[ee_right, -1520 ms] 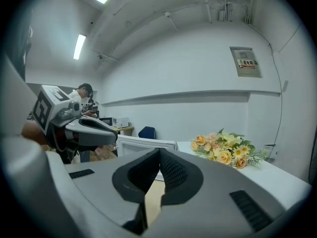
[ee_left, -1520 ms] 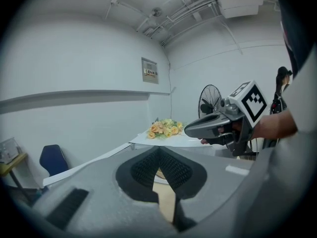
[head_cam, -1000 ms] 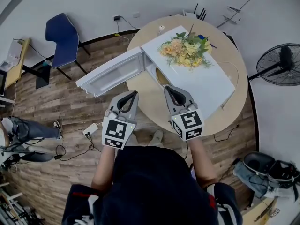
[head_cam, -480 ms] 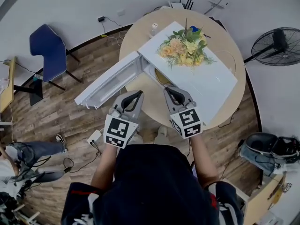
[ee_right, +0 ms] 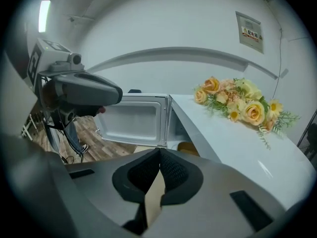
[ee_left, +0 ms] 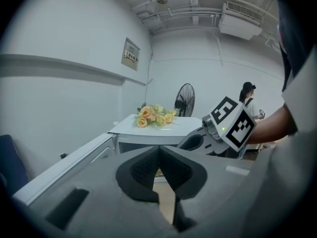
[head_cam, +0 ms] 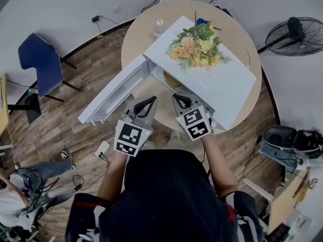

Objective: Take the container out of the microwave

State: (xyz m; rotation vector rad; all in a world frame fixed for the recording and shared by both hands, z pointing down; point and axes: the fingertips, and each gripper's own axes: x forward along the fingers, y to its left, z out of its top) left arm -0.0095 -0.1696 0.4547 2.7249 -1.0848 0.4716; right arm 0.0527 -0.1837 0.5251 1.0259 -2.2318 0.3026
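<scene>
Far left, on the wood floor: blue chair point(head_cam: 38, 62), well apart from the work.

Round desk point(head_cam: 135, 37) carries a white microwave point(head_cam: 224, 87). Its door point(head_cam: 113, 92) is swung fully open to the left, inner face up toward the head camera.

Left gripper point(head_cam: 150, 101) is over the desk edge, just beside the free end of the open door and pointing toward the cavity. Its own view shows the jaws point(ee_left: 159, 150) closed tip to tip with nothing between them. Only desk surface shows through the slit below the tips.

Container point(head_cam: 173, 79) is a yellowish item sitting inside the microwave cavity, near the front opening. It lies ahead of both grippers and between their lines of aim. It is not between either pair of jaws, and no contact is visible. In the right gripper view it shows as an orange-yellow patch point(ee_right: 188, 148) just past the cavity's front frame, above and right of the jaw tips.

Right gripper point(head_cam: 180, 99) is at the mouth of the cavity, nearer the container than the left one. Its jaws point(ee_right: 159, 151) are pressed together and empty.

On the microwave's top lies a bunch of yellow and peach flowers point(head_cam: 202, 42). Far right, on the floor, is a black fan point(head_cam: 298, 34).
</scene>
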